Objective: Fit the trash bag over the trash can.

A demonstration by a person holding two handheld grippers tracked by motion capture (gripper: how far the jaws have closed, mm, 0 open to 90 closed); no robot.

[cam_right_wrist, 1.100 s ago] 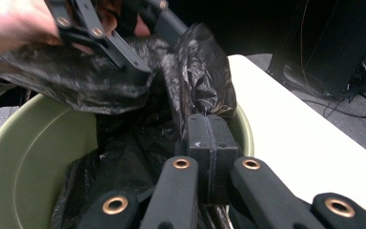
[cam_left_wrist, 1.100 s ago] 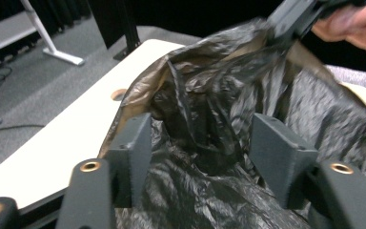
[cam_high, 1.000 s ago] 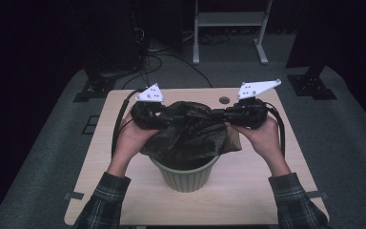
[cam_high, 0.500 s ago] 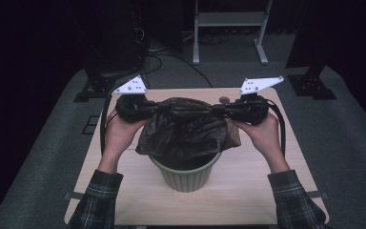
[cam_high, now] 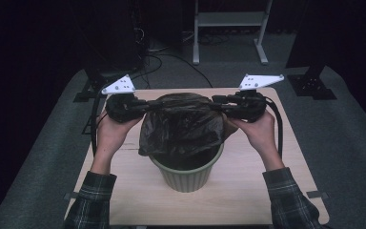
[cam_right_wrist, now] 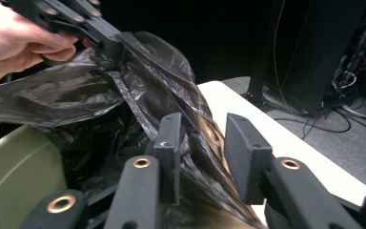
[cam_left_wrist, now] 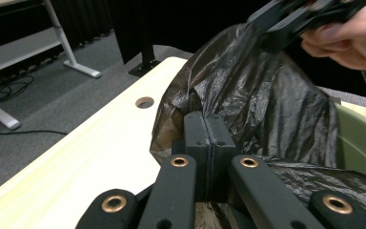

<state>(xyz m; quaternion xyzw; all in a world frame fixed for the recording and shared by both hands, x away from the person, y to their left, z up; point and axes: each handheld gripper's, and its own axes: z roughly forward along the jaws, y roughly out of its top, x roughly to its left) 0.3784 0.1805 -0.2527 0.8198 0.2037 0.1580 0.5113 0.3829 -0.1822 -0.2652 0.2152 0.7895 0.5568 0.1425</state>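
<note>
Both forearms are reaching in from the near edge of the table (cam_high: 267,191), wrists level, each hand wrapped around its tool and held above the far side of the green bin (cam_high: 186,174). The left hand (cam_high: 108,136) is gripping the left gripper (cam_high: 140,107), whose tips are pointing inward toward the middle; the right hand (cam_high: 257,133) is mirroring it with the right gripper (cam_high: 219,101).

The black bag (cam_high: 181,124) is stretching between the two tools, its top edge pulled taut from one to the other. In the left gripper view the two jaws are pressing flat together with the bag's film pinched between them. In the right gripper view the jaws have just been opening: a clear gap is showing between the pads, and the plastic is draping across the inner pad (loosely, not squeezed).

The bag's lower part is hanging down inside the bin, which is standing upright on the table near its middle.
</note>
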